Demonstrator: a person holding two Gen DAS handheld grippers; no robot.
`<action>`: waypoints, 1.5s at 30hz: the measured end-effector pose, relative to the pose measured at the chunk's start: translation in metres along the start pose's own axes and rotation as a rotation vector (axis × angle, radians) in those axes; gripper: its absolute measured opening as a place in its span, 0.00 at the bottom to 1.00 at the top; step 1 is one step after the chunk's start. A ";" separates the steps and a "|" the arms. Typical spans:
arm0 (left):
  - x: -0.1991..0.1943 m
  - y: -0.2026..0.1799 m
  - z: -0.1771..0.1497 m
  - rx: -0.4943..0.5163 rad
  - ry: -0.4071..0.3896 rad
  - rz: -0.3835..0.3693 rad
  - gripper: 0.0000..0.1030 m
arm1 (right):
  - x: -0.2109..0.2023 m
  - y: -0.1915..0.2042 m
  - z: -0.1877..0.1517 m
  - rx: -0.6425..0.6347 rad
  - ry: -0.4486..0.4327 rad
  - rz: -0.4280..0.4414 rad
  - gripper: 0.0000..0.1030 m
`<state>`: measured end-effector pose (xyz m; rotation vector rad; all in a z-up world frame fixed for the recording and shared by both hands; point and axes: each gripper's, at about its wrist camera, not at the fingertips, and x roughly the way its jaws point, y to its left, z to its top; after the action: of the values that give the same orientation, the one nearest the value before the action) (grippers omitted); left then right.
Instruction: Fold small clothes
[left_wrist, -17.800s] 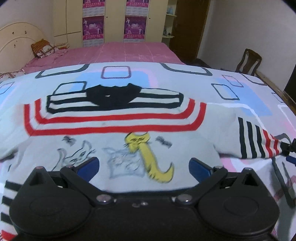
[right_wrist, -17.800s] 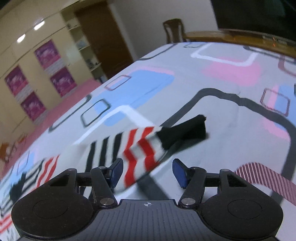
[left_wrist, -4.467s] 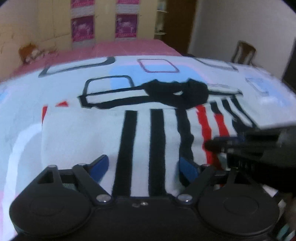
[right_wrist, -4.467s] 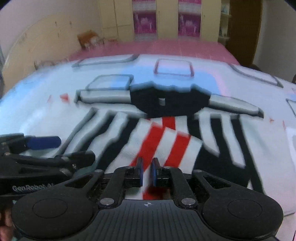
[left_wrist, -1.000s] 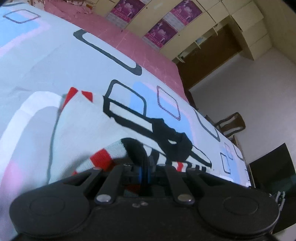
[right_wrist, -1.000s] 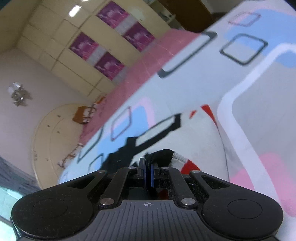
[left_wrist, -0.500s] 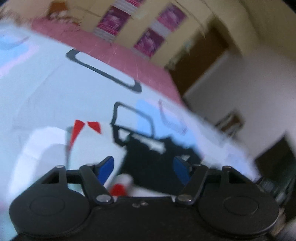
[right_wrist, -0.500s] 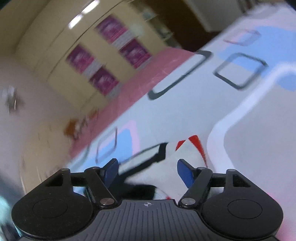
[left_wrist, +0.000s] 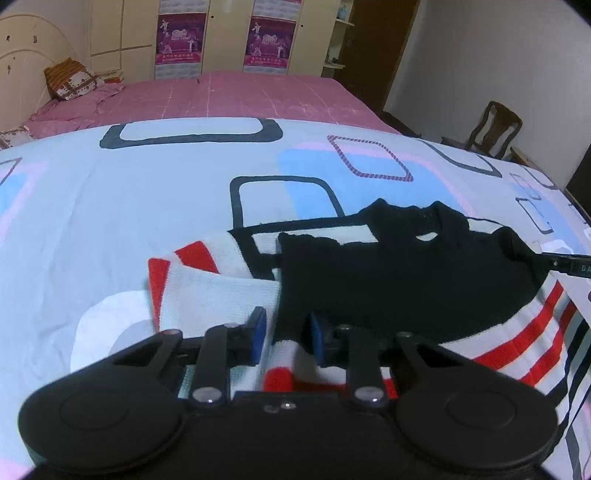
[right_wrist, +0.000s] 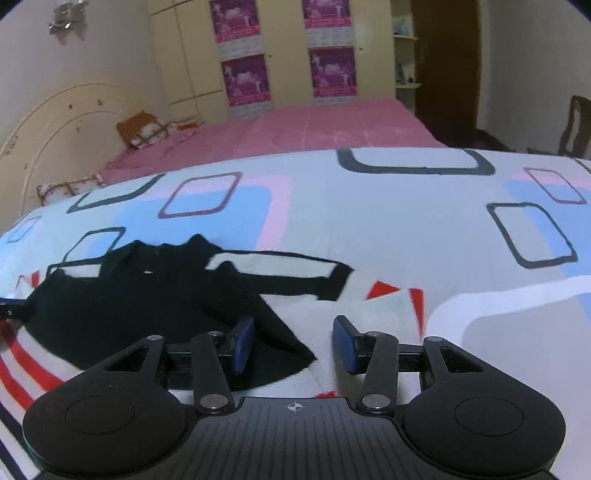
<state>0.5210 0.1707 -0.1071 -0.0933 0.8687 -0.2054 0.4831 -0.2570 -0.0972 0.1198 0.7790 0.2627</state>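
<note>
While closing, both tools (left_wrist: 284, 338) (right_wrist: 293, 343) over sweater (left_wrist: 406, 280)

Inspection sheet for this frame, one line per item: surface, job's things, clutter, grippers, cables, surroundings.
Surface: patterned bedspread, flat.
Job's things: striped sweater folded, black hem band lying over the collar.
Clutter: nothing seen.
Grippers: left gripper jaws closing, sweater edge between them; right gripper jaws closing, pads clear of the fabric.
Cables: nothing seen.
Surroundings: pink bed, wardrobe with posters, wooden chair.
</note>
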 end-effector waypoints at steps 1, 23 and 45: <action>0.000 0.000 0.000 0.001 -0.002 -0.001 0.24 | -0.004 0.001 0.001 0.002 -0.009 0.017 0.45; 0.005 -0.013 0.006 0.065 -0.009 0.015 0.08 | 0.023 0.015 -0.001 -0.066 0.011 -0.082 0.42; 0.003 0.008 0.008 -0.073 -0.086 0.054 0.25 | 0.028 0.007 0.006 -0.015 -0.062 -0.156 0.19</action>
<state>0.5301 0.1778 -0.1050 -0.1459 0.7917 -0.1183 0.5049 -0.2429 -0.1105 0.0525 0.7205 0.1159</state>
